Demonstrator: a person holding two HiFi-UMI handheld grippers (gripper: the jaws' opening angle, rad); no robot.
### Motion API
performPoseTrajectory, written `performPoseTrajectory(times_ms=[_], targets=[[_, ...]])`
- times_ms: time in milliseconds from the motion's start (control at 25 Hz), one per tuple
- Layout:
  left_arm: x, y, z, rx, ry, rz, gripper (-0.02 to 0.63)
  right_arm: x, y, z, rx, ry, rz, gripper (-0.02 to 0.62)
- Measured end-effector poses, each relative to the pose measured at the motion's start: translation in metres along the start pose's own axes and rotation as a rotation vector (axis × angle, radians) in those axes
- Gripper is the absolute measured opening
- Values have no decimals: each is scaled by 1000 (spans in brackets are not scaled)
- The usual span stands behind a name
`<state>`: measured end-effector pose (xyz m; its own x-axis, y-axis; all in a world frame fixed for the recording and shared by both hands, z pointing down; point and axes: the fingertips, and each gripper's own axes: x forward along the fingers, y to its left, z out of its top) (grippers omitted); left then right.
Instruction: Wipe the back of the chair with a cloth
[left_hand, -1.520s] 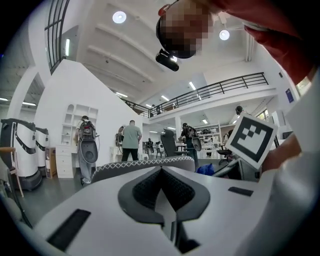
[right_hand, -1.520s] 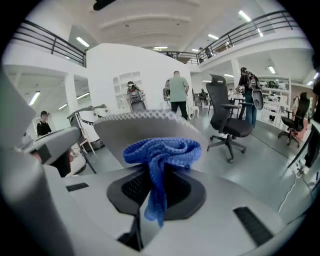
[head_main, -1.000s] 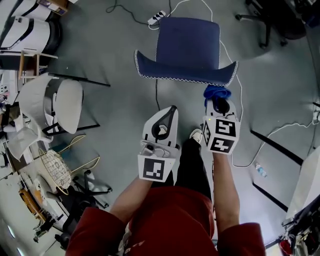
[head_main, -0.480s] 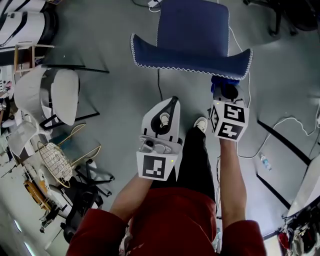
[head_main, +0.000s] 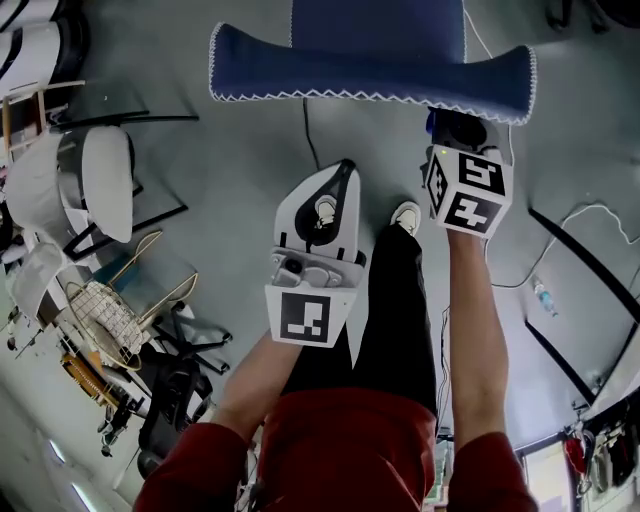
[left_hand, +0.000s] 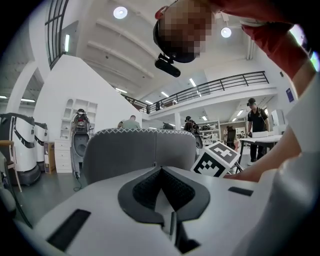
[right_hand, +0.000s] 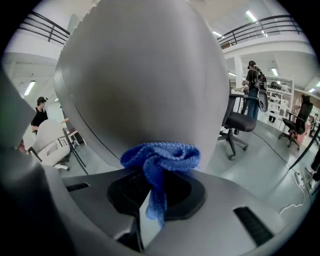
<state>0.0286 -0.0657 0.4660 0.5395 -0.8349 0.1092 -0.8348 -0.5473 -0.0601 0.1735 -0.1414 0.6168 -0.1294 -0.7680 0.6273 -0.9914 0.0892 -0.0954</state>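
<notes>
The blue chair's back (head_main: 370, 75), edged with white stitching, runs across the top of the head view. My right gripper (head_main: 455, 125) sits right against its right end, shut on a bunched blue cloth (right_hand: 160, 157). In the right gripper view the cloth presses against the chair's back (right_hand: 150, 75), which fills the picture. In the head view only a sliver of the cloth (head_main: 432, 120) shows under the chair's edge. My left gripper (head_main: 340, 172) is shut on nothing and hangs short of the chair, whose back (left_hand: 140, 150) stands ahead of it.
A white shell chair (head_main: 95, 185) and a wire basket (head_main: 105, 315) stand at the left. Cables (head_main: 590, 215) and a small bottle (head_main: 541, 296) lie on the grey floor at the right. A black office chair (right_hand: 240, 122) and standing people are farther off.
The chair's back has come closer and now spans the top of the view. My right gripper has carried the cloth forward against its right end. The left gripper has followed slightly.
</notes>
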Motion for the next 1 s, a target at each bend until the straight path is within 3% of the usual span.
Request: performPoseTrajectory(times_ms=[320, 680, 1000], targets=[[9, -11, -45, -13, 21, -24, 14, 61, -13, -46, 16, 1, -22, 63], [5, -19, -70, -12, 52, -36, 14, 115, -36, -93, -19, 104, -53, 63], [7, -18, -77, -5, 57, -24, 14, 139, -44, -98, 15, 83, -29, 63]])
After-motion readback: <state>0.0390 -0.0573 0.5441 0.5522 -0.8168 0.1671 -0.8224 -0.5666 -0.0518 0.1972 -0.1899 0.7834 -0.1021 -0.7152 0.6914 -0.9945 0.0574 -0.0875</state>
